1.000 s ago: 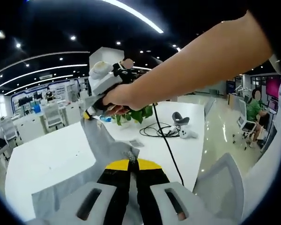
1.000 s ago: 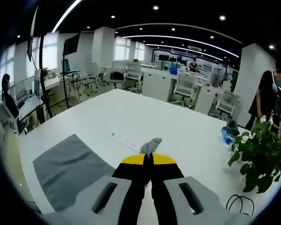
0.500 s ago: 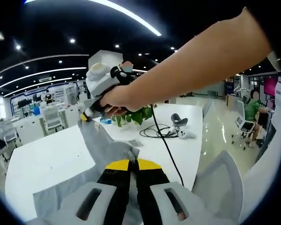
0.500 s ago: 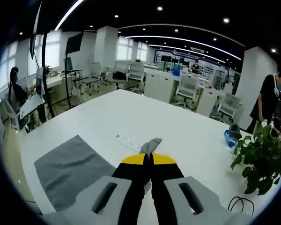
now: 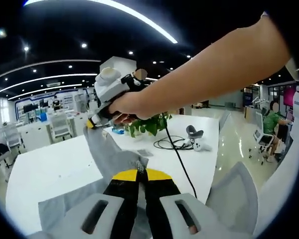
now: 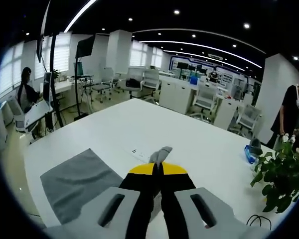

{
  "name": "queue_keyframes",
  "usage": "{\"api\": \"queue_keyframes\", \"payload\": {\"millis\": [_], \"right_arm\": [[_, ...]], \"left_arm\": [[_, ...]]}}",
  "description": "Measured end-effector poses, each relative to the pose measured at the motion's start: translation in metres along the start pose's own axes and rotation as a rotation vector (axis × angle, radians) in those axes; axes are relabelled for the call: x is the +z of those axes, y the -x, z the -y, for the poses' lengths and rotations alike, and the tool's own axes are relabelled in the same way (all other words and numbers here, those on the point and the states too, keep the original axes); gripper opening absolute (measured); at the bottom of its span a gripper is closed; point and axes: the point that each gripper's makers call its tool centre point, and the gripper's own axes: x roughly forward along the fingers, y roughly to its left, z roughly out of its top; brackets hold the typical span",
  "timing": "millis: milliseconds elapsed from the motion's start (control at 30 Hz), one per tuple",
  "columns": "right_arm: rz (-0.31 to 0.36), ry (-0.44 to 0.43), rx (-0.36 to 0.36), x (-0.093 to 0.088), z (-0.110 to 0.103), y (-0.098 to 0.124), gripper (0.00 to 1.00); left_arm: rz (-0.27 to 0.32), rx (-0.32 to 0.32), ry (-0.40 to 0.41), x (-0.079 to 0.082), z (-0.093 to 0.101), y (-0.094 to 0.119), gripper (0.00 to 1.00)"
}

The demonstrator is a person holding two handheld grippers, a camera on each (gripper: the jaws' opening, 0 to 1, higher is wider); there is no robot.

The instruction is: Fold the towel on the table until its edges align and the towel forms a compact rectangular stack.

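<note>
Both claws, left claw and right claw, pinch the grey towel edge above the white table.

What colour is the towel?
Plain grey towel, best shown in the right gripper view.

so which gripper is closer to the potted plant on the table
Right. The right gripper, pinching the grey towel, is held up just in front of the plant. The left gripper grips another towel corner farther back, toward the table's near side.
</note>
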Motion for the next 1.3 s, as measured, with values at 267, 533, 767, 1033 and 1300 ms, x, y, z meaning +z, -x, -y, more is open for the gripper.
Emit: {"api": "queue_keyframes", "payload": {"millis": [267, 533, 767, 1033, 1300], "right_arm": [[0.0, -0.001, 0.02, 0.003, -0.016, -0.006, 0.0], [-0.006, 0.006, 0.036, 0.001, -0.033, -0.017, 0.0], [-0.01, 0.011, 0.054, 0.004, -0.05, -0.032, 0.0], [-0.016, 0.007, 0.073, 0.005, -0.071, -0.05, 0.0], [-0.026, 0.008, 0.088, 0.001, -0.092, -0.066, 0.0]], "left_arm": [[-0.005, 0.014, 0.01, -0.006, -0.009, 0.01, 0.03], [-0.017, 0.025, 0.019, -0.017, -0.019, 0.019, 0.03], [-0.017, 0.046, 0.037, -0.023, -0.032, 0.027, 0.03], [-0.029, 0.079, 0.048, -0.036, -0.051, 0.041, 0.03], [-0.029, 0.118, 0.108, -0.054, -0.072, 0.052, 0.03]]}}
